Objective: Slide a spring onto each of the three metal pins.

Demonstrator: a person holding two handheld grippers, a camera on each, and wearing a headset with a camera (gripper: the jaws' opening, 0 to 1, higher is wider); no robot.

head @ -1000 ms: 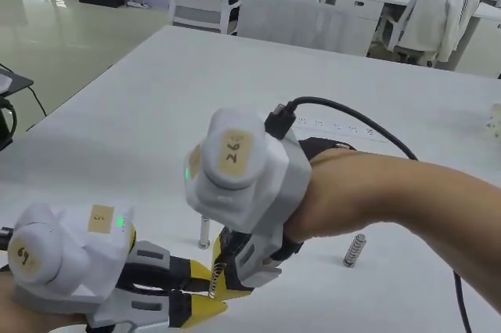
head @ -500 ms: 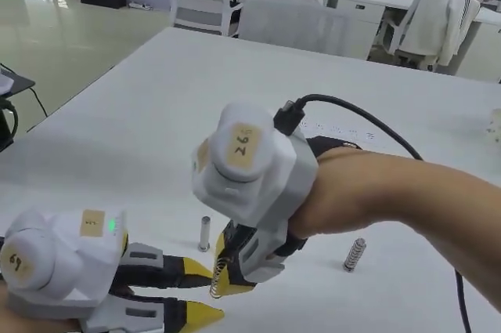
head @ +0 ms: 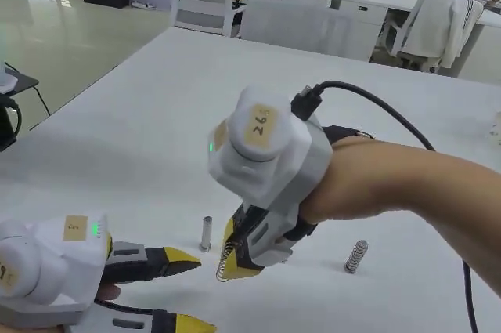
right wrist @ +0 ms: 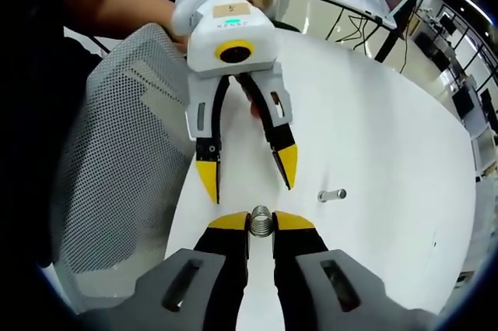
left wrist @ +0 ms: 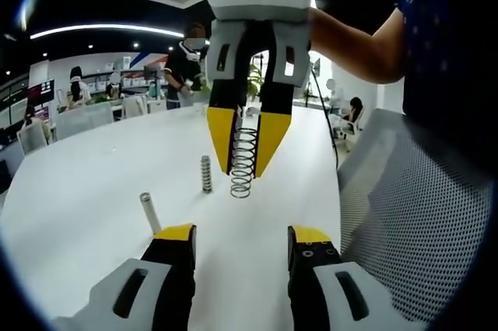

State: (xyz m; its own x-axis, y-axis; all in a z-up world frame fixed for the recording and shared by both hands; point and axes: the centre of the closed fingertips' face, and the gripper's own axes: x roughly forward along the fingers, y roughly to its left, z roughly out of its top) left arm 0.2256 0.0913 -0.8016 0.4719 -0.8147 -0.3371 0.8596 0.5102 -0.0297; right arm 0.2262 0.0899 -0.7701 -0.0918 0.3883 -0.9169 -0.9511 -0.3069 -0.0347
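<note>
My left tool [head: 200, 292] is low over the desk [head: 133, 137], its jaws wide apart and gripping nothing. Just beyond its tips, a metal pin [head: 207, 233] stands upright. My right tool [head: 229, 264] is clamped on a spring [left wrist: 243, 161], which hangs near the pin without touching it. Farther right, a second spring [head: 356, 256] sits loose on the desk.

left gripper [head: 202, 292] half off-frame (bottom edge)

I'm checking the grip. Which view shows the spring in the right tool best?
Left gripper view: the spring shows side-on, coils distinct, between the tips of the right tool. Right gripper view sees it end-on; head view, partly hidden behind the tool.
</note>
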